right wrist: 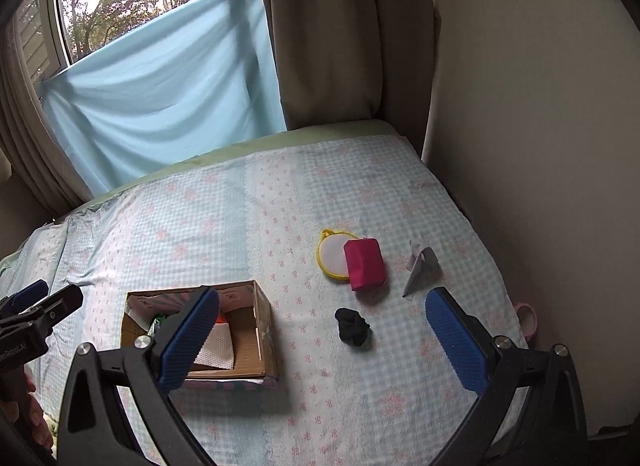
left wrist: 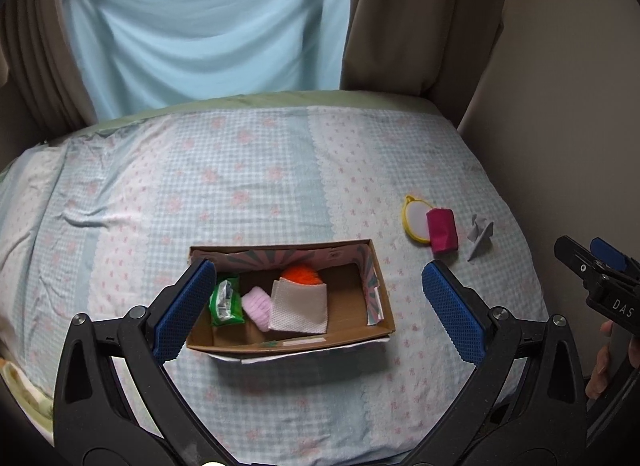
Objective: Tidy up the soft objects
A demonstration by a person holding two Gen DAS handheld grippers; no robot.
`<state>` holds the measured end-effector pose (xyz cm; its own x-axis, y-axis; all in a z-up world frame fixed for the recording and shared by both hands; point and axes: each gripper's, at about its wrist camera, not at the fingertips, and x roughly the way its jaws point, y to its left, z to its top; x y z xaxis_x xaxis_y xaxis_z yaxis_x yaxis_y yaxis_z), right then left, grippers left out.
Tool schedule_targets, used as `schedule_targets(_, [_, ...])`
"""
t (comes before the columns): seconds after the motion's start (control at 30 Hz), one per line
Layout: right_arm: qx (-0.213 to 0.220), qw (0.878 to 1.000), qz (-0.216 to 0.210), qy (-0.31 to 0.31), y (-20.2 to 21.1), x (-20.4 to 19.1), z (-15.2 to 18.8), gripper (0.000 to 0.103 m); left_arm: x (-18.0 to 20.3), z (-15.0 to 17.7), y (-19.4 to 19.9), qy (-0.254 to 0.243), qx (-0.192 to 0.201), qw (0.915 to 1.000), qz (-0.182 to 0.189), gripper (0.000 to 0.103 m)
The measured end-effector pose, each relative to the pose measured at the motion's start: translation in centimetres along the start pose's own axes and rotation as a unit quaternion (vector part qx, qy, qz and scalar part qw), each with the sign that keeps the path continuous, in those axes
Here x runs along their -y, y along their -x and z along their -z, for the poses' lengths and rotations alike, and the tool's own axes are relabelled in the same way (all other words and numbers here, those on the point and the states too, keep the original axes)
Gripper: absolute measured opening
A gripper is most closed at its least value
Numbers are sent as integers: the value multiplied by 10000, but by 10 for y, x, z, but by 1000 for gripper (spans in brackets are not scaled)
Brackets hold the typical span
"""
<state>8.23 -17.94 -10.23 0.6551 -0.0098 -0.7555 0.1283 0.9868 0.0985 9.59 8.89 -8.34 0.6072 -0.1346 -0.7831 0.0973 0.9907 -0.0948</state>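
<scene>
Meanwhile both grippers, left gripper [left wrist: 316, 306] and right gripper [right wrist: 322, 338], gape empty above a crumpled, possibly knitted black sock [right wrist: 353, 326].

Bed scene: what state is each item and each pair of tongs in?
Box: open, partly filled.
Pink pouch: outside box, overlapping yellow mirror.
Black cloth: bunched, on bed.
Grey cloth: crumpled, on bed.
Left tongs: open, empty.
Right tongs: open, empty.

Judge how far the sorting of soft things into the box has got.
Done: the box holds a green pack, pink cloth, white cloth and orange ball.
In hand: nothing; both jaws open.
Left: black sock, red pouch, yellow pad, grey cloth.
</scene>
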Motion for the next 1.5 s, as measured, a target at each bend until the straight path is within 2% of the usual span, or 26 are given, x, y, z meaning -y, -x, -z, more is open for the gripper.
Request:
schedule_targets(0.17, [4, 9998, -88, 179, -24, 53, -20, 103, 59, -5, -21, 237, -84, 9997, -2, 103])
schedule_targets(0.33, [-47, 9995, -190, 232, -65, 104, -36, 103, 120, -8, -57, 330, -122, 9994, -34, 103])
schedule_targets(0.63, [-337, 9980, -385, 377, -158, 168, -47, 100, 204, -14, -160, 387, -398, 9984, 61, 103])
schedule_targets(0.83, [-608, 9957, -516, 467, -219, 195, -41, 95, 238, -14, -233, 241, -600, 9978, 142, 102])
schedule_targets(1.1, [-751, 9883, -918, 962, -291, 206, -13, 94, 251, -12, -325, 255, -925, 9952, 195, 100])
schedule_targets(1.2, [-791, 9833, -1104, 1211, -314, 206, 1, 86, 258, -9, -356, 165, -1045, 9941, 223, 96])
schedule_targets(1.33, [-807, 9764, -1248, 1565, -335, 204, 19, 83, 272, 1, -390, -53, -1198, 9926, 174, 92])
schedule_targets(1.5, [-906, 9691, -1328, 1872, -353, 201, 34, 70, 287, 13, -419, -217, -1348, 9906, 11, 89])
